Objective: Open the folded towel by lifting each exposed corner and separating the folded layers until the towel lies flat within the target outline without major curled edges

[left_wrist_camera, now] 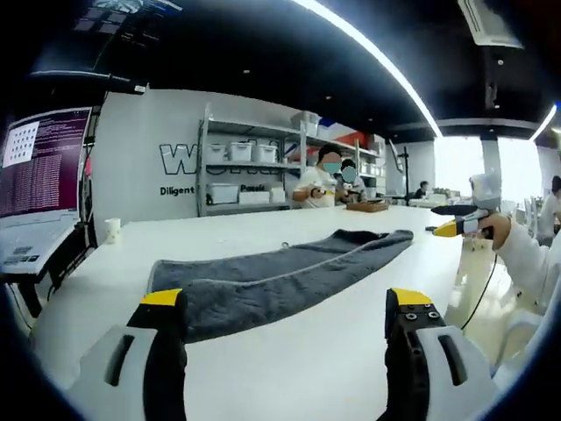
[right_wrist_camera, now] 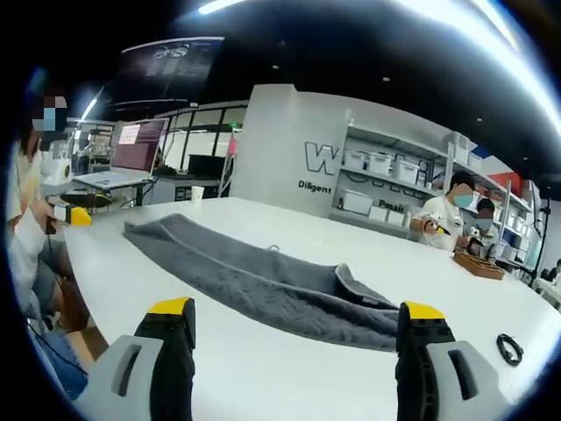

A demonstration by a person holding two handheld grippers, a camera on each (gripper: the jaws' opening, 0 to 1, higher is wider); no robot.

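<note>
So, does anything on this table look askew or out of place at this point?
The grey towel lies as a long strip, folded lengthwise, and one end has a layer flipped up and bunched. A small dark cable loop sits loose on the white table. Both tongs are open, above the table, apart from the towel.

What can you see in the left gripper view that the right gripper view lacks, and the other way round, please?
Left gripper view alone: a paper cup near the table's far left edge and the left gripper, open. Right gripper view alone: a black cable coil on the table at right, an open laptop on a desk behind, and the right gripper, open. Both share the grey towel, still folded lengthwise on the white table, and the storage shelves.
</note>
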